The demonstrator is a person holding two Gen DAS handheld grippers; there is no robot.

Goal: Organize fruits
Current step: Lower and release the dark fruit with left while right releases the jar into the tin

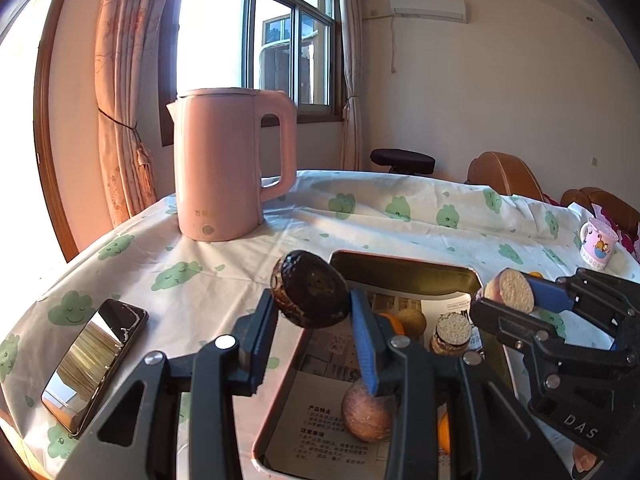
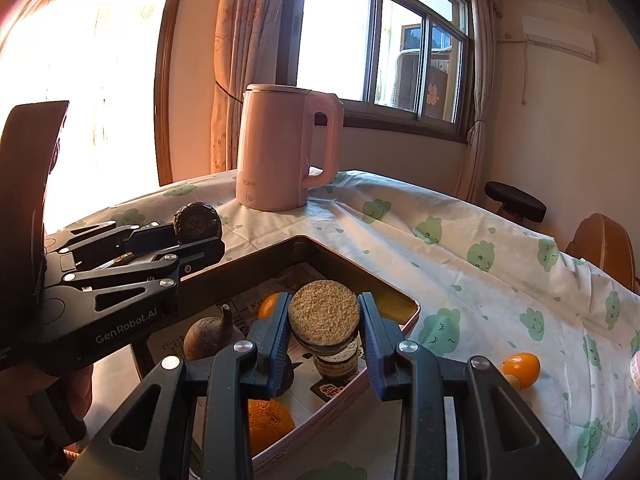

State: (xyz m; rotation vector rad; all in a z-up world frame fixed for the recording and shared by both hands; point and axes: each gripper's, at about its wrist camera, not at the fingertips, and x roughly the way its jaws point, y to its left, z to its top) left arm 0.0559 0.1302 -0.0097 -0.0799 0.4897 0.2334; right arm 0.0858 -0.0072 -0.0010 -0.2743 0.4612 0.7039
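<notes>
My left gripper (image 1: 312,300) is shut on a dark wrinkled round fruit (image 1: 310,294) and holds it above the near-left part of the metal tray (image 1: 400,260). In the right wrist view the same gripper (image 2: 196,234) and fruit (image 2: 199,222) hang over the tray's left rim. My right gripper (image 2: 325,308) is shut on a cut fruit piece (image 2: 324,318) with a pale rough face, held over the tray (image 2: 356,270). From the left wrist view this piece (image 1: 510,290) is at the right. The paper-lined tray holds a similar cut piece (image 2: 336,360), oranges (image 2: 268,426) and a brown fruit (image 1: 366,414).
A pink kettle (image 1: 224,168) stands at the back of the cloth-covered table. A phone (image 1: 92,364) lies at the left edge. A small orange (image 2: 521,368) rests on the cloth right of the tray, and a patterned mug (image 1: 598,248) stands far right. Chairs stand behind the table.
</notes>
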